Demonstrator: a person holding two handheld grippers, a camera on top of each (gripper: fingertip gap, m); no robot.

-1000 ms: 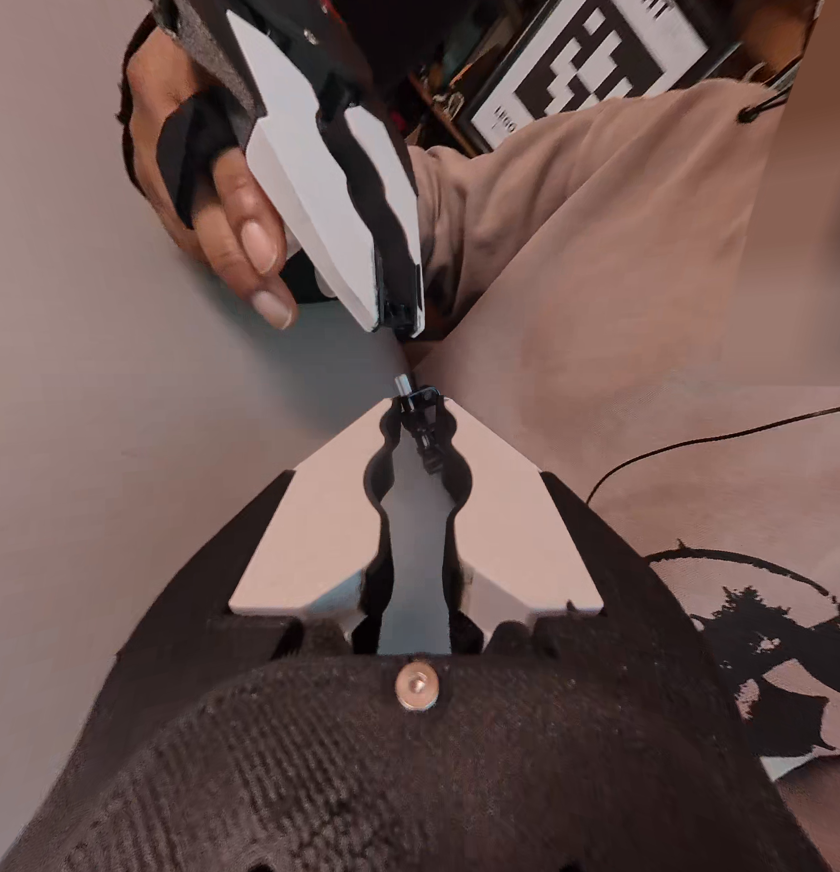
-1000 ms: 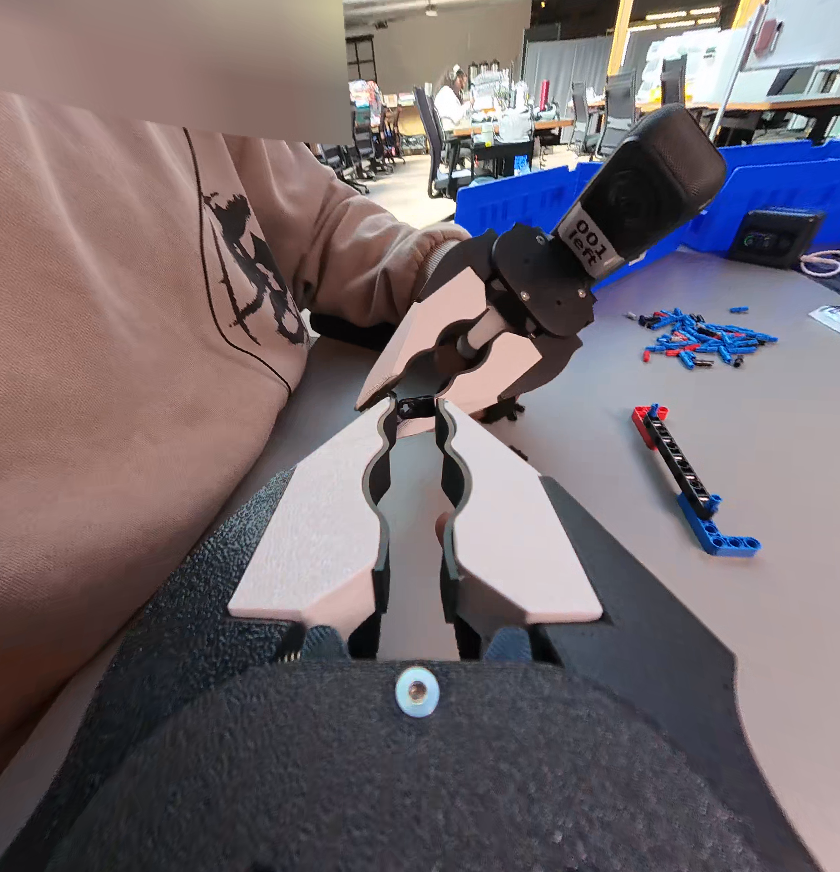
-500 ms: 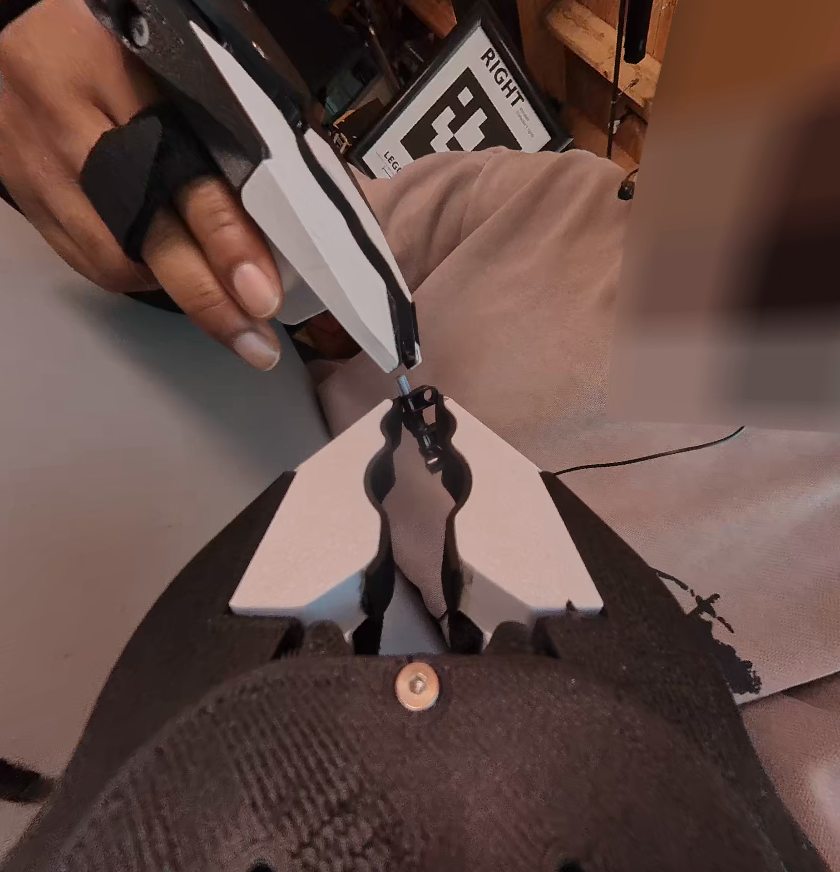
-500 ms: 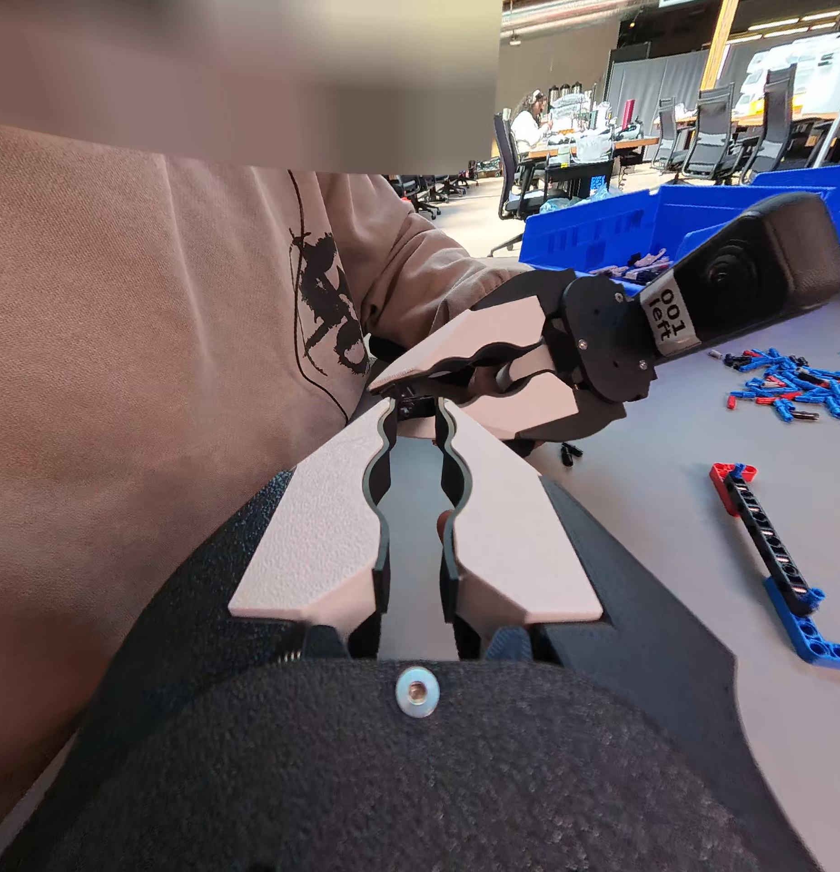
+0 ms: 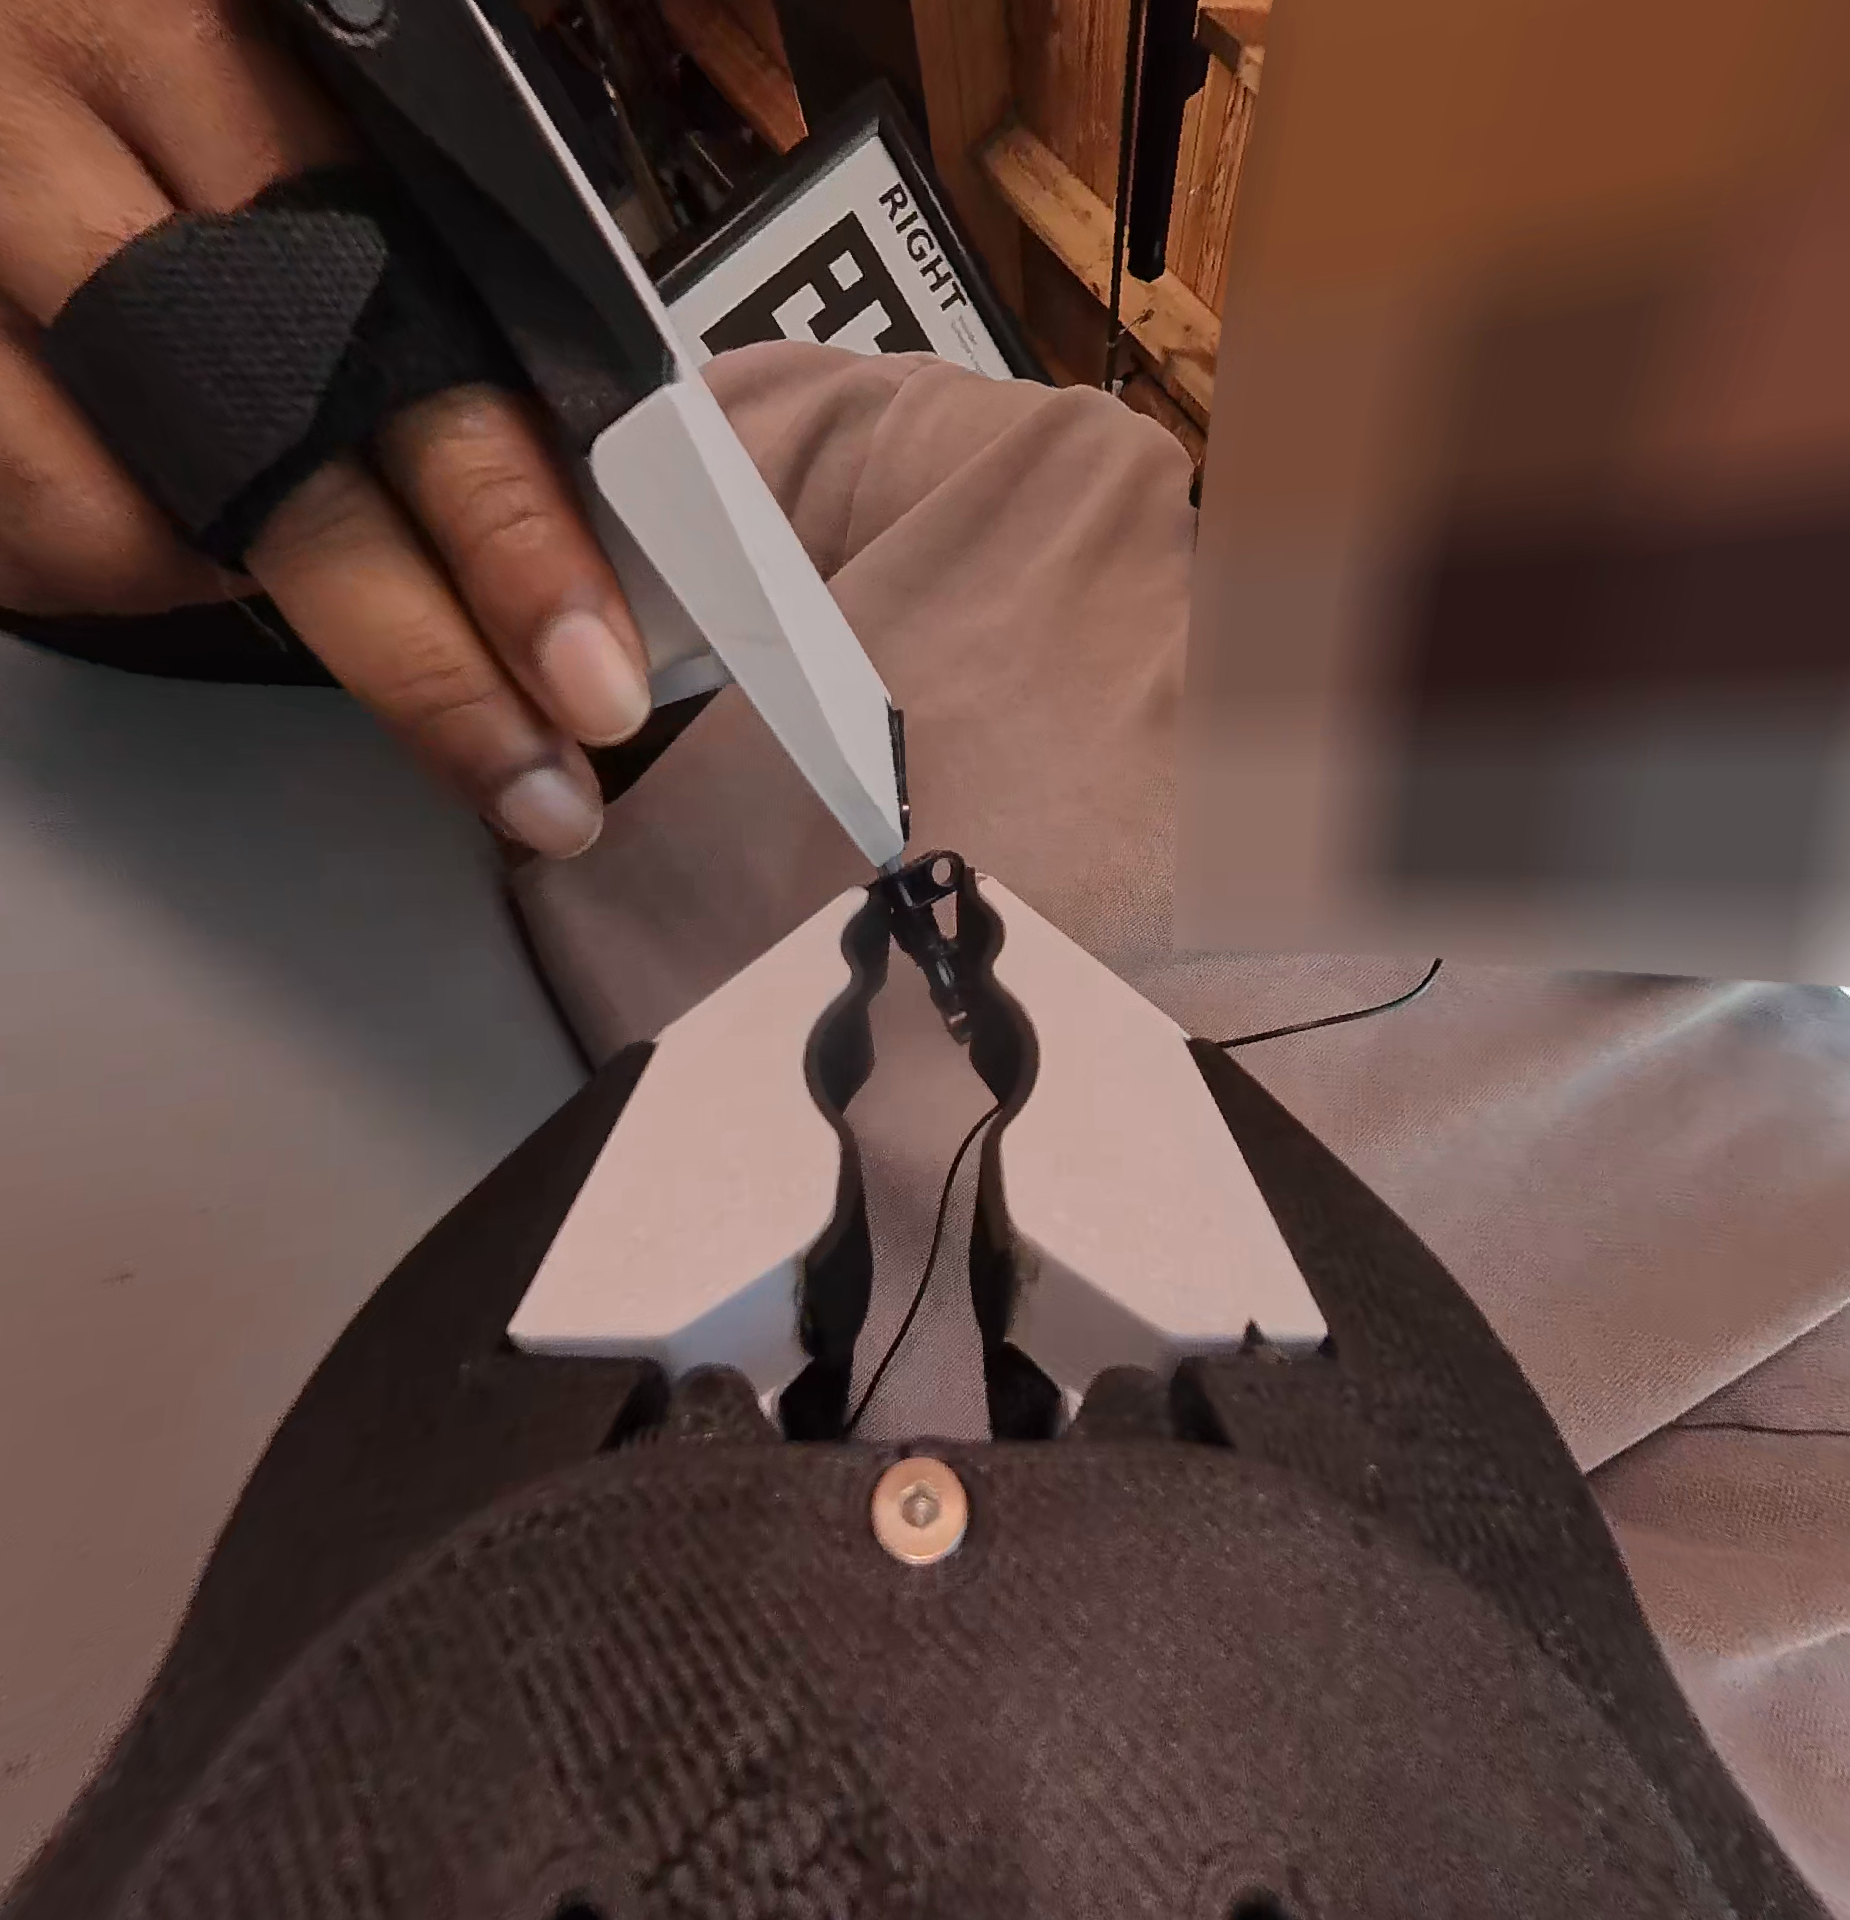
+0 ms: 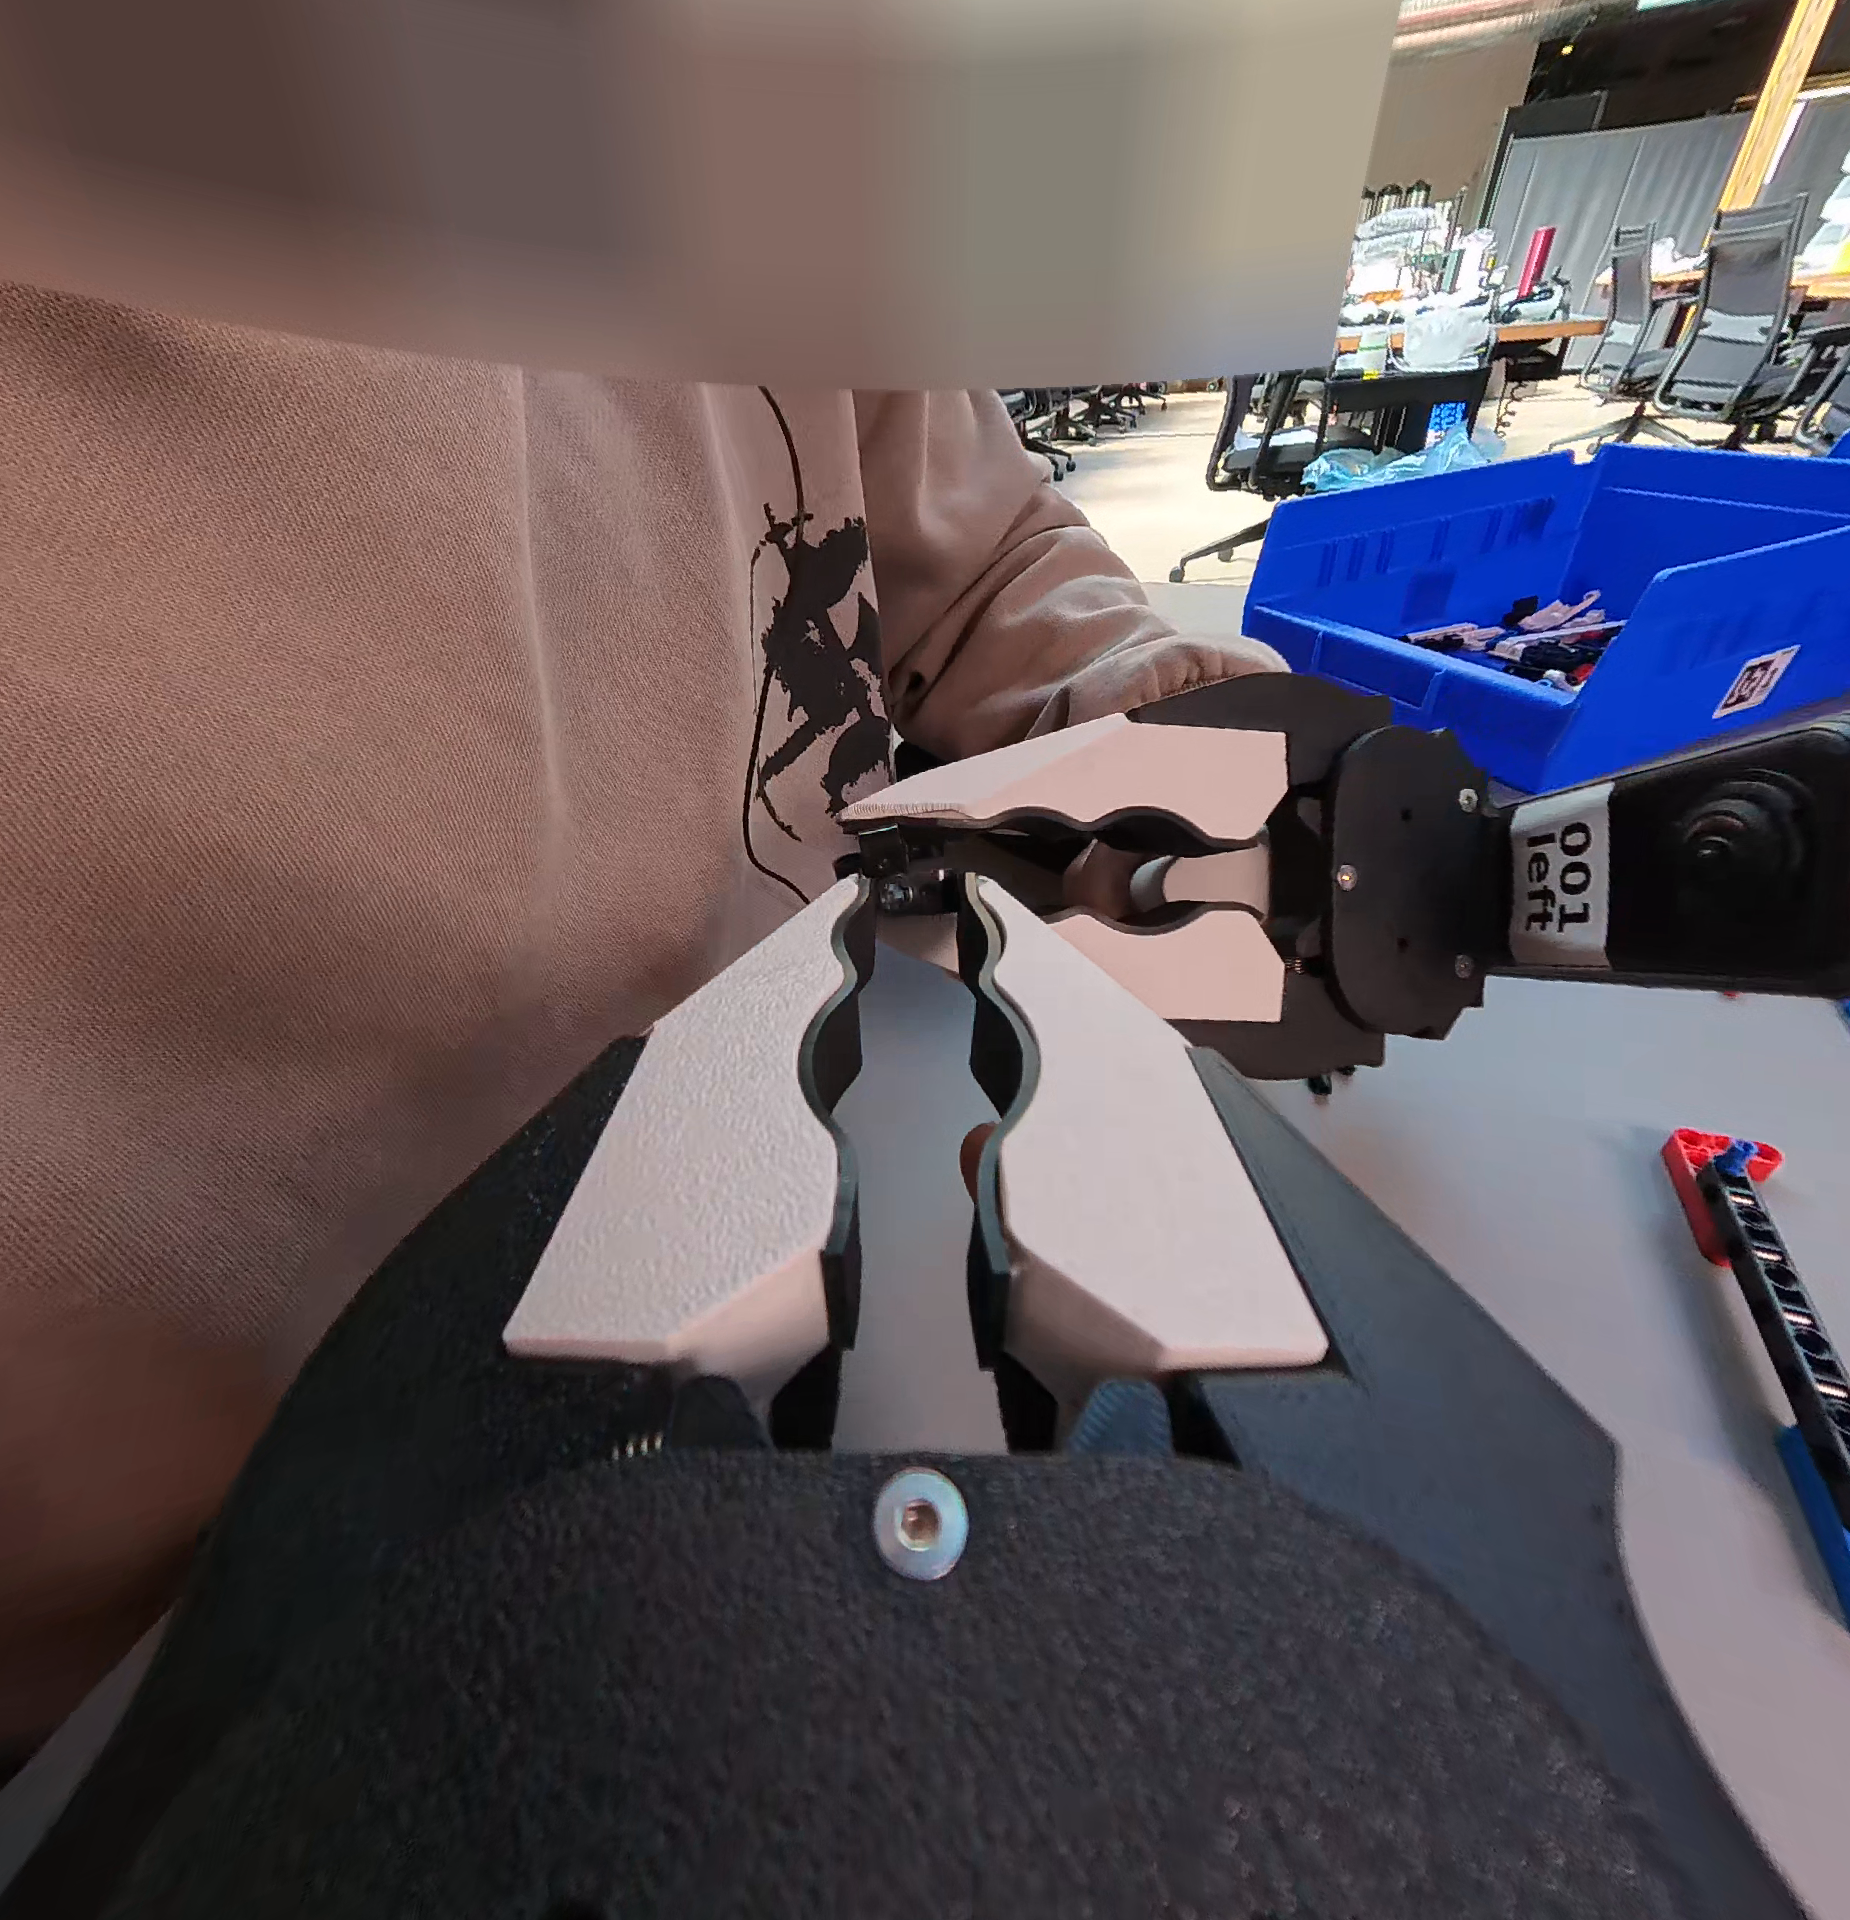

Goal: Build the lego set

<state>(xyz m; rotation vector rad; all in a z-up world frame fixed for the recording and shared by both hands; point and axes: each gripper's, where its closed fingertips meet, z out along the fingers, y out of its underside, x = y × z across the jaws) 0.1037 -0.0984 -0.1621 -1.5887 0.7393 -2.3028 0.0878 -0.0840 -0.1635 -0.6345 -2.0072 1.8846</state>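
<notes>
My left gripper (image 5: 926, 902) is shut on a small black lego connector (image 5: 931, 925) that stands out past its tips. My right gripper (image 5: 893, 821) comes in from the upper left, and its tip touches the connector's top end. In the right wrist view my right gripper (image 6: 913, 891) is shut on a small dark lego piece (image 6: 900, 894). There the left gripper (image 6: 867, 831) lies level from the right, and its tips meet mine. Both are held in the air close to the person's chest.
A person's pink sweatshirt (image 6: 381, 727) fills the space right behind the grippers. On the grey table (image 6: 1472, 1195) to the right lies a black beam (image 6: 1794, 1309) with red and blue ends. A blue bin (image 6: 1503, 603) holding parts stands behind. Both grippers' tips are close together, under 4 cm apart. The black beam (image 6: 1794, 1309) sits 20 cm or so from the ends of my right fingers.
The two grippers have closed in on each other. The grey pin end on the connector is now covered by my right gripper's tip. The left gripper has swung to lie level.
</notes>
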